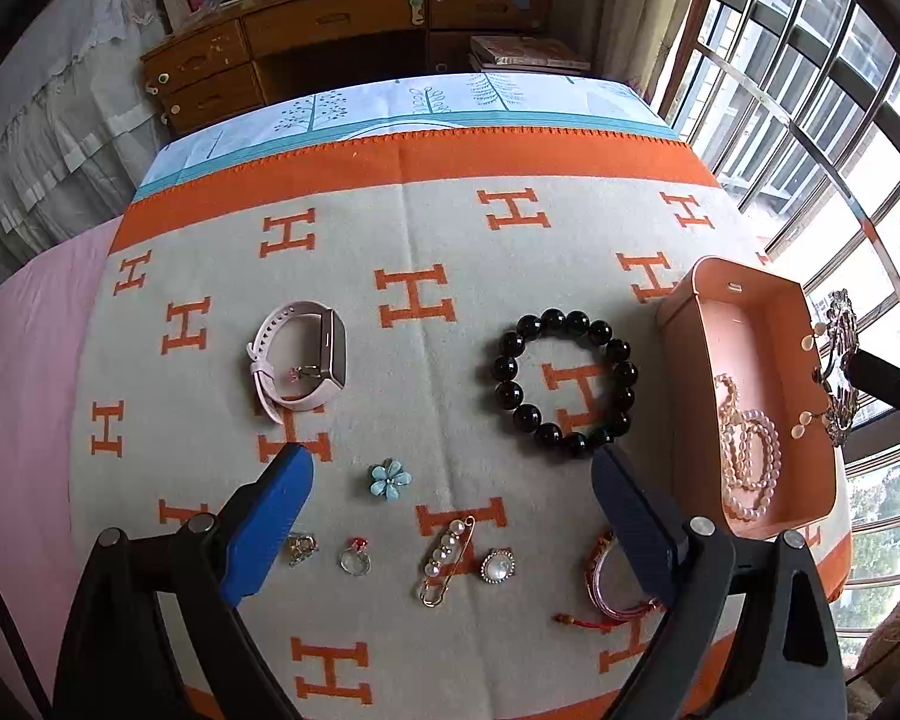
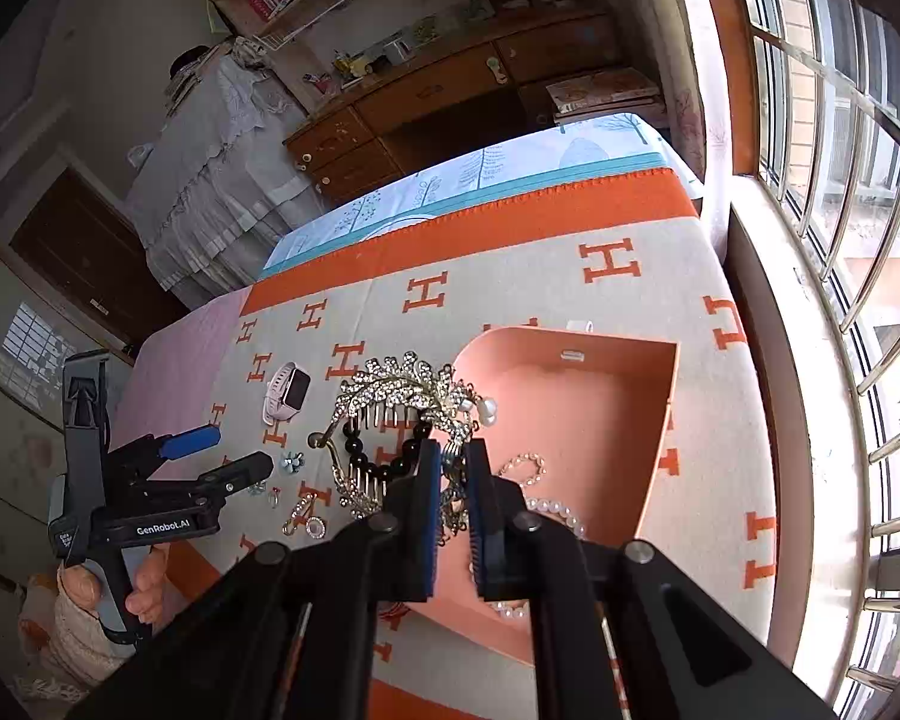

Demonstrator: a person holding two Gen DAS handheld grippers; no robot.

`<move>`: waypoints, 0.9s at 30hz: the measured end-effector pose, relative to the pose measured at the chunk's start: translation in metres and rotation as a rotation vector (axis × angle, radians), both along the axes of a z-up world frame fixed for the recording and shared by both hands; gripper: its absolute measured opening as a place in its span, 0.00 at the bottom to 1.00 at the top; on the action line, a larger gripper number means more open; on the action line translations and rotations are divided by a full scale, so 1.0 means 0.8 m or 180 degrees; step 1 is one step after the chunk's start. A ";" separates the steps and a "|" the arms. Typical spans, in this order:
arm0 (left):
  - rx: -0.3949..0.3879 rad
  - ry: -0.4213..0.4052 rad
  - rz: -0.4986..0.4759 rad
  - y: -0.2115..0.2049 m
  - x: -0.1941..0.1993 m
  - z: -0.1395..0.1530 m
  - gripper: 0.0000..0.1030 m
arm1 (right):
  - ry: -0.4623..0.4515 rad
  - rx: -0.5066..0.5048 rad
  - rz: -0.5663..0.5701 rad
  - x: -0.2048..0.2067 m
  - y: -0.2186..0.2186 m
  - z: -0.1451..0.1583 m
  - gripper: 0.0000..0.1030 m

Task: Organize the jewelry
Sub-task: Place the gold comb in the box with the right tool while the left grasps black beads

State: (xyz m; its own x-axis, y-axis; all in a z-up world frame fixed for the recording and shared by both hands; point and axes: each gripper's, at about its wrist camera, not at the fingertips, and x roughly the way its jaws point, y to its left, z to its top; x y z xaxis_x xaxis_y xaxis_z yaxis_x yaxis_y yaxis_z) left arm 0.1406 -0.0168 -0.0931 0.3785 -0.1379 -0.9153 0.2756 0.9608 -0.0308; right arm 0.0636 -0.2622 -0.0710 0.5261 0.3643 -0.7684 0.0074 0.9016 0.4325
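Observation:
My right gripper (image 2: 453, 468) is shut on a rhinestone hair comb (image 2: 402, 390) with pearl drops, held in the air at the edge of the peach box (image 2: 570, 408). In the left wrist view the comb (image 1: 840, 372) hangs by the box's (image 1: 750, 312) right rim. A pearl necklace (image 1: 747, 456) lies inside the box. My left gripper (image 1: 450, 462) is open above the blanket with nothing between its fingers. Below it lie a black bead bracelet (image 1: 564, 384), a pink watch (image 1: 300, 360), a blue flower pin (image 1: 389, 479) and a pearl safety-pin brooch (image 1: 447, 558).
A ring (image 1: 354, 558), a round pearl brooch (image 1: 498, 564), a small gold piece (image 1: 301, 547) and a red-cord bracelet (image 1: 606, 582) lie near the front edge. The orange H-patterned blanket (image 1: 426, 228) covers the table. Window bars (image 2: 840, 240) run along the right; a wooden dresser (image 1: 330, 42) stands behind.

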 end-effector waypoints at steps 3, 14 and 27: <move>0.0069 0.0043 0.0034 -0.018 0.019 -0.014 0.90 | 0.0114 0.0076 -0.0140 -0.007 -0.017 -0.022 0.08; 0.0331 0.0377 0.0183 -0.056 0.075 -0.072 0.66 | 0.0085 -0.0004 -0.0225 -0.009 -0.032 -0.042 0.08; 0.0072 0.0400 0.0227 -0.057 0.071 -0.062 0.12 | 0.0206 -0.0479 -0.0255 0.035 -0.022 -0.073 0.08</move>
